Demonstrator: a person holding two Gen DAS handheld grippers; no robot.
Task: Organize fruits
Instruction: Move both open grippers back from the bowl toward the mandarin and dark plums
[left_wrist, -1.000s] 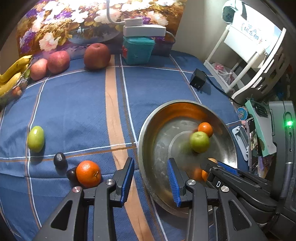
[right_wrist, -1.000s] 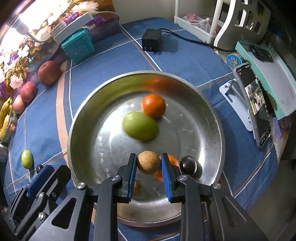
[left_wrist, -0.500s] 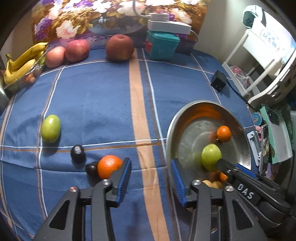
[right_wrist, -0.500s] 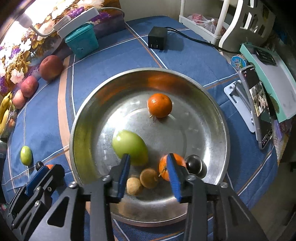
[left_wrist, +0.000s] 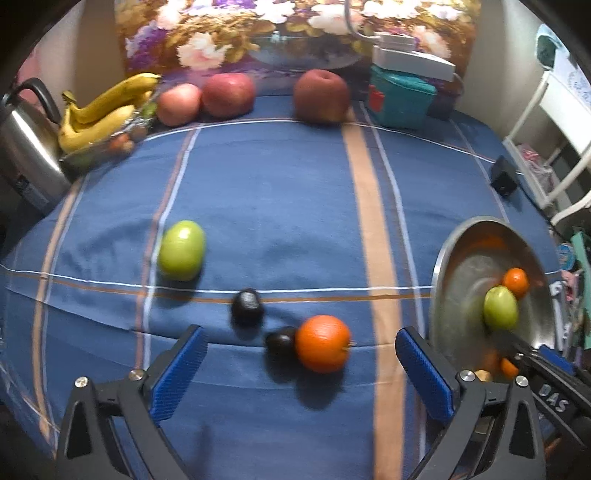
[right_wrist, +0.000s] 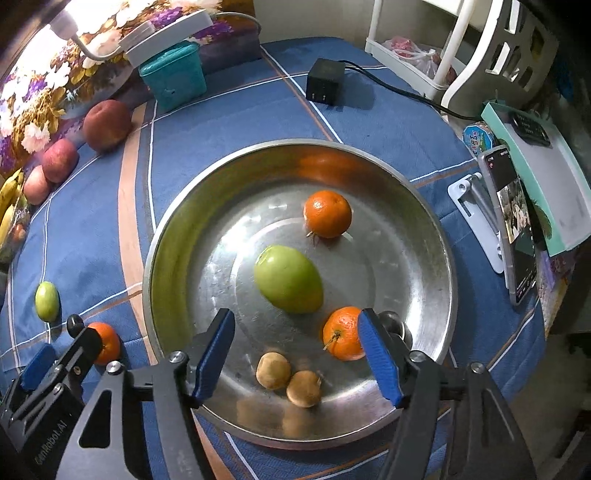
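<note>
Left gripper (left_wrist: 299, 373): jaws spread, empty, over blue counter (left_wrist: 280, 192). Orange (left_wrist: 323, 348) between them, touching dark fruit (left_wrist: 279, 343). Firm, round, rolls easily; pinch across middle. Right gripper (right_wrist: 295, 354): jaws spread, empty, above bowl (right_wrist: 177, 236).

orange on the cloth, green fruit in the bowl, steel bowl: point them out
orange on the cloth (left_wrist: 322, 343), left wrist view, middle of its peel
green fruit in the bowl (right_wrist: 289, 279), right wrist view, centre of its skin
steel bowl (right_wrist: 177, 236), right wrist view, bare inner wall on its left side
</note>
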